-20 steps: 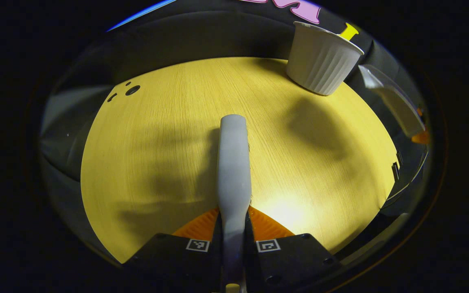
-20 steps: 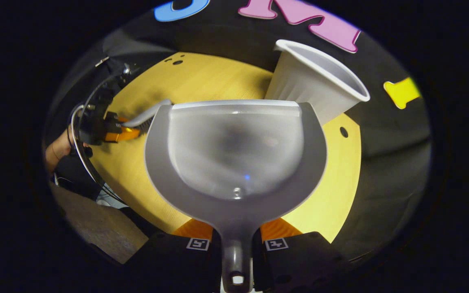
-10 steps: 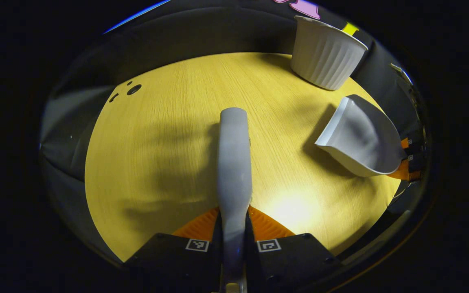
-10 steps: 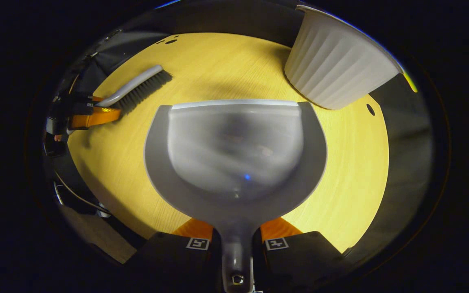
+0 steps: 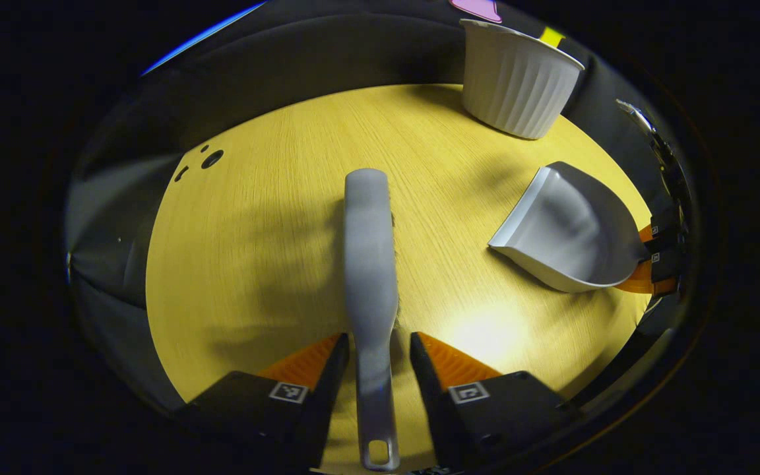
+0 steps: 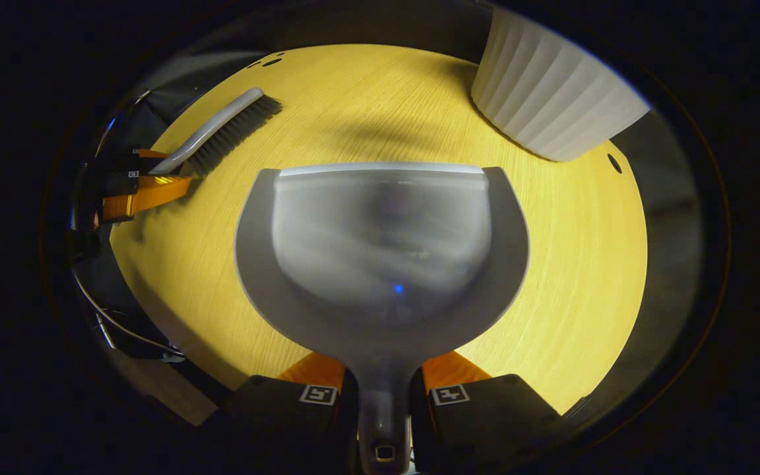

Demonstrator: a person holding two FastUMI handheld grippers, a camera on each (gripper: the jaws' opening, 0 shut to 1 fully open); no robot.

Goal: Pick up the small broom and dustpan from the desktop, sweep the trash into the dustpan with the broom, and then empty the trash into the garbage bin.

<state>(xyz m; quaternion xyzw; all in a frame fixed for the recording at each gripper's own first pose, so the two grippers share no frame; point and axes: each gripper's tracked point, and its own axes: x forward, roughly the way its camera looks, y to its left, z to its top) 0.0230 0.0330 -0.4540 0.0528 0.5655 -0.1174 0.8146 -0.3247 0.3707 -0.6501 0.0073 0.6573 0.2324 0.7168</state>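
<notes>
The grey broom (image 5: 368,237) lies lengthwise on the yellow table (image 5: 254,251), its handle between the spread fingers of my left gripper (image 5: 378,340), which is open and does not press on it. The grey dustpan (image 6: 380,251) sits low over the table, and my right gripper (image 6: 383,369) is shut on its handle. In the left gripper view the dustpan (image 5: 565,231) is at the right with the right gripper (image 5: 657,254) behind it. In the right gripper view the broom (image 6: 225,132) and left gripper (image 6: 139,188) are at the far left. No trash is visible.
A white ribbed garbage bin (image 5: 515,86) stands at the table's far edge, close beyond the dustpan (image 6: 551,99). Small dark holes (image 5: 212,158) mark the table's far left corner. Cables hang off the table's left side in the right gripper view.
My left gripper's fingers have spread apart and let go of the broom handle. The dustpan has come down from near the bin to low over the table, still held.
</notes>
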